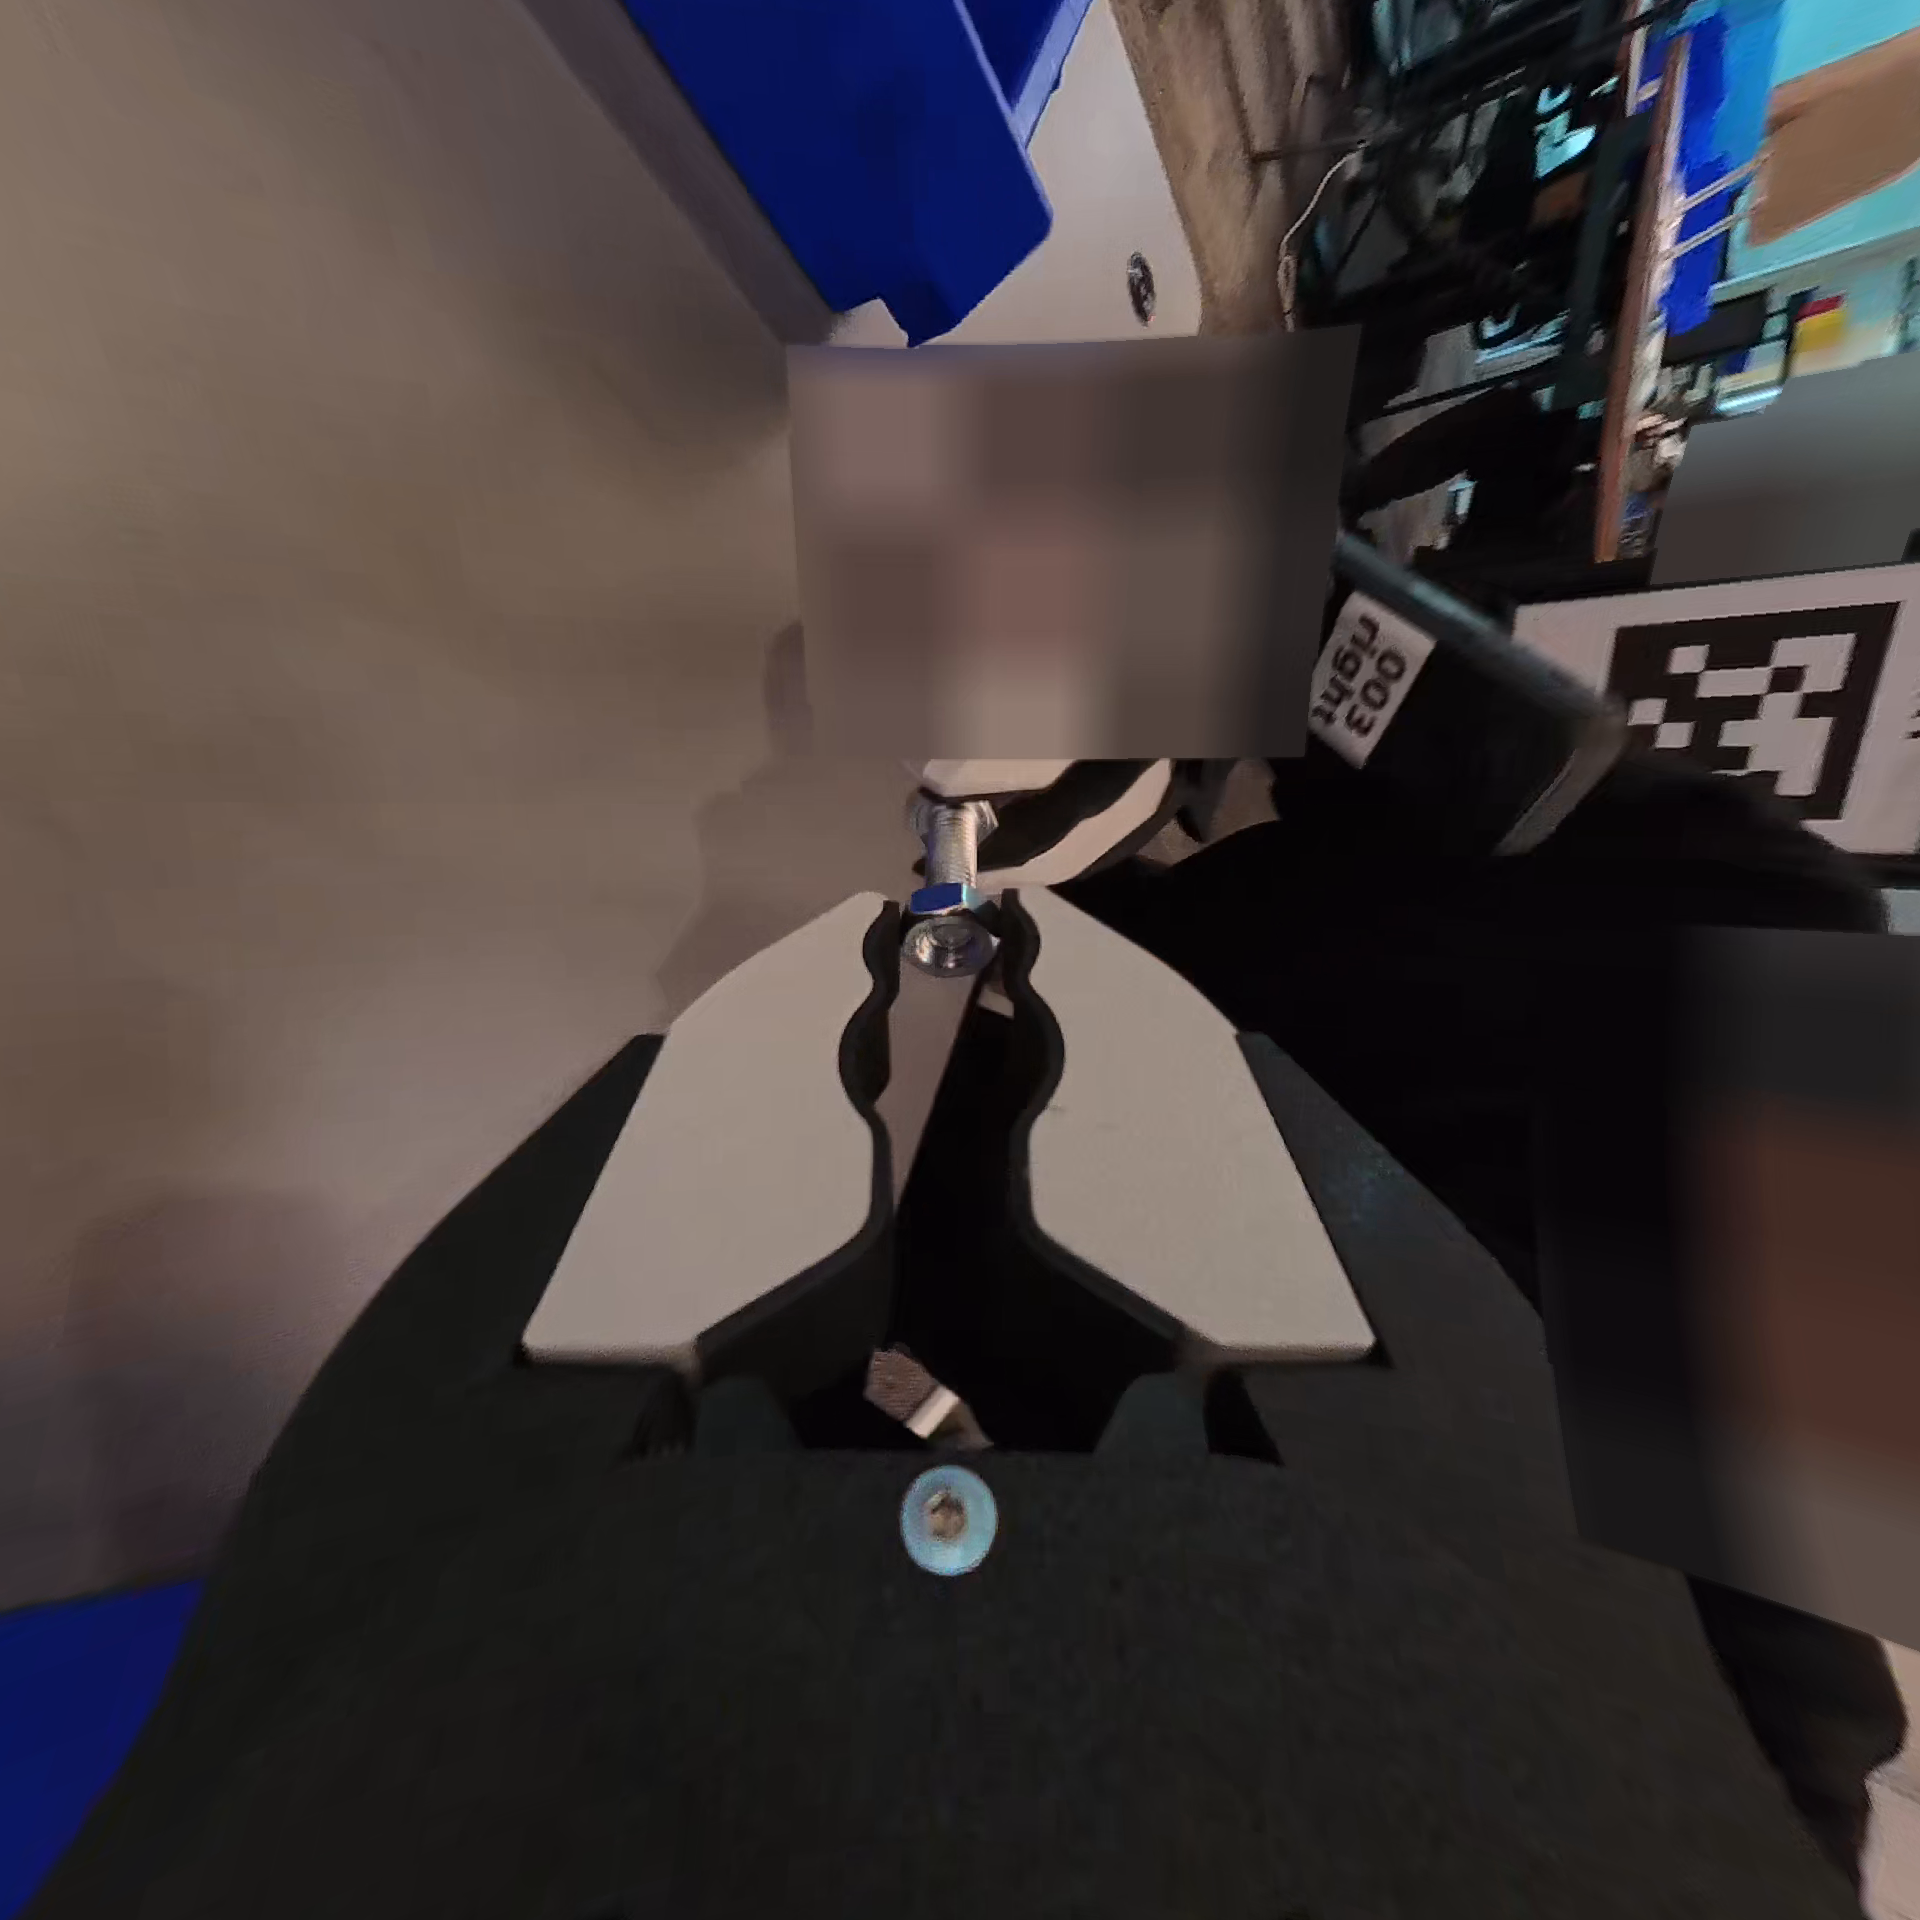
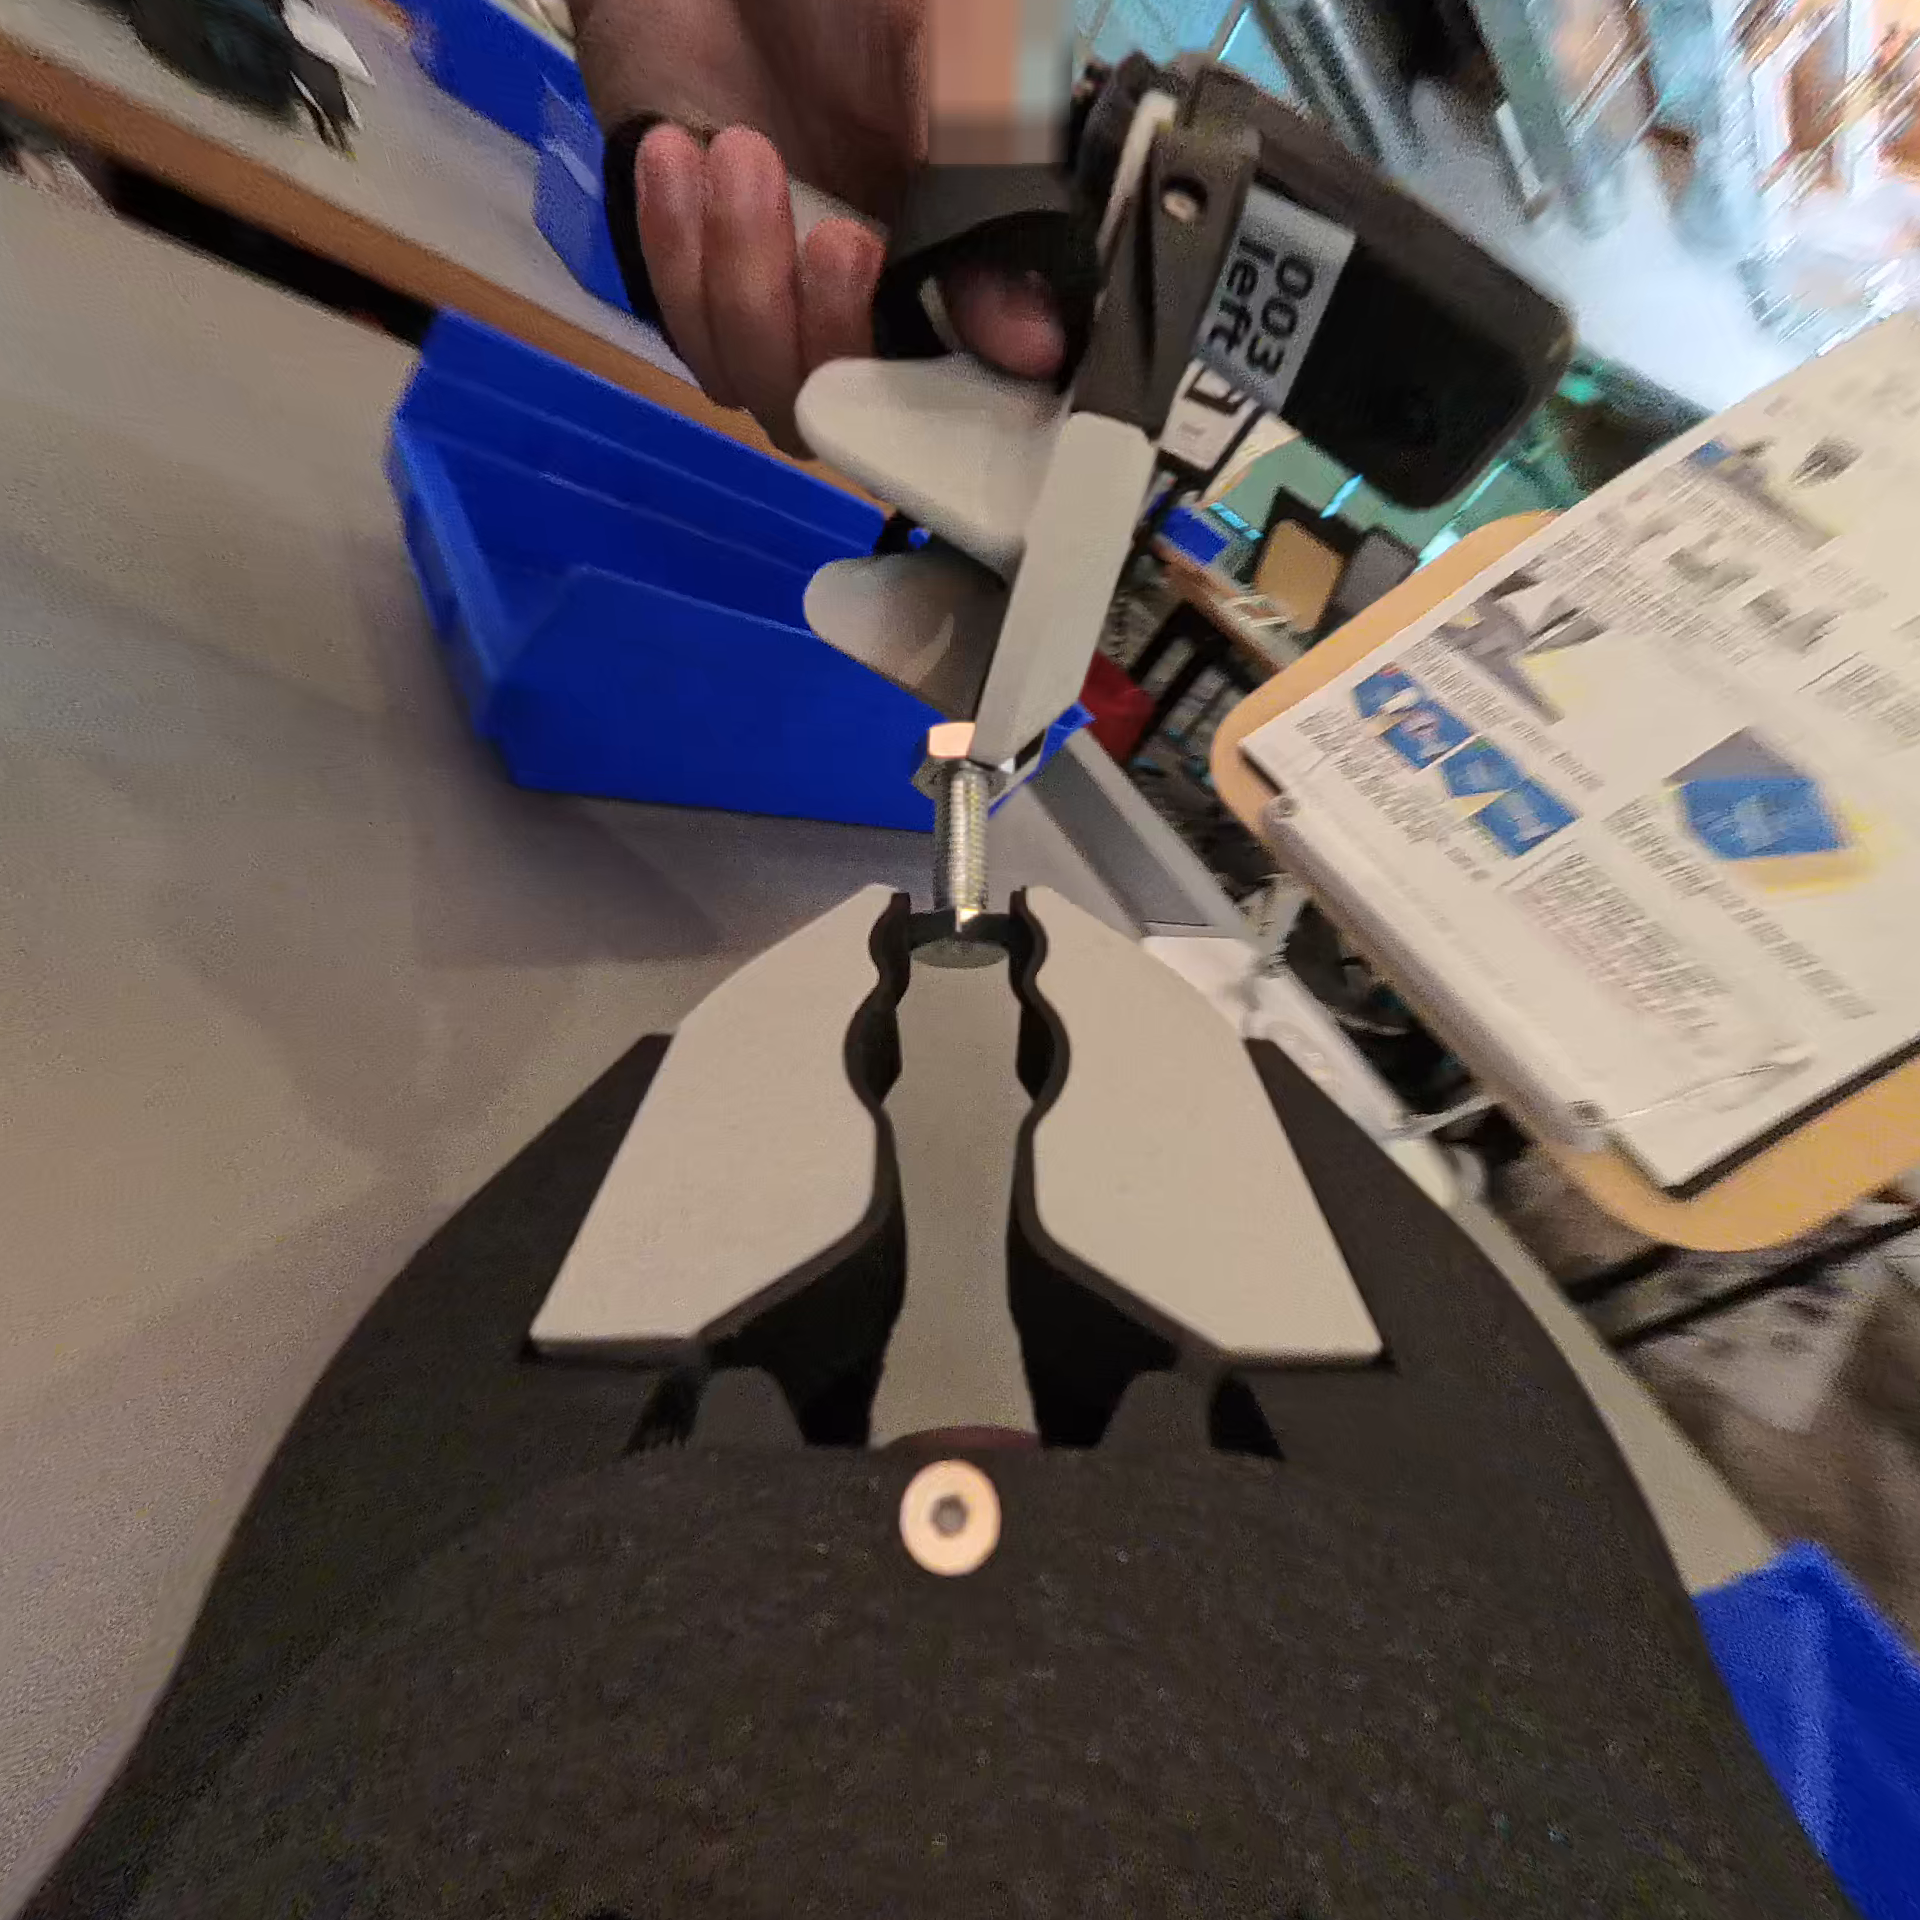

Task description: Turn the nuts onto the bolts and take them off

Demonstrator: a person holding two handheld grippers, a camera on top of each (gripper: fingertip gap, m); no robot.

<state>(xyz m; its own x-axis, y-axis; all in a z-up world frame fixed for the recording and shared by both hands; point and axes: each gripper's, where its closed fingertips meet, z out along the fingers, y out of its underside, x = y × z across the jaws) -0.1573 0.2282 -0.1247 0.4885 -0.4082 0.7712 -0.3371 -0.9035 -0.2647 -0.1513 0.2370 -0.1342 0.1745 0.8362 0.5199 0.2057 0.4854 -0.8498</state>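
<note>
Left gripper (image 1: 943,925) fingers closed on a bright hex nut (image 1: 940,902) at their tips. Right gripper (image 2: 958,928) fingers clamp the hex head of the threaded silver bolt (image 2: 960,831), which spans between both tips, held above the grey desk (image 2: 208,727). Blue bins (image 2: 665,665) lie beyond, well apart.

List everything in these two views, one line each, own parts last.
bolt: one, silver, spanning both gripper tips
nut: one, silver, on the bolt's thread
storage bins: at least two, blue, on the table
table: one, grey, underneath
clipboard: one, tan, with a printed sheet, at right
hand: one, gripping the left tool's handle
left hand-held gripper: black with grey fingers, shut on the bolt's head
right hand-held gripper: same colours, shut on the nut
</note>
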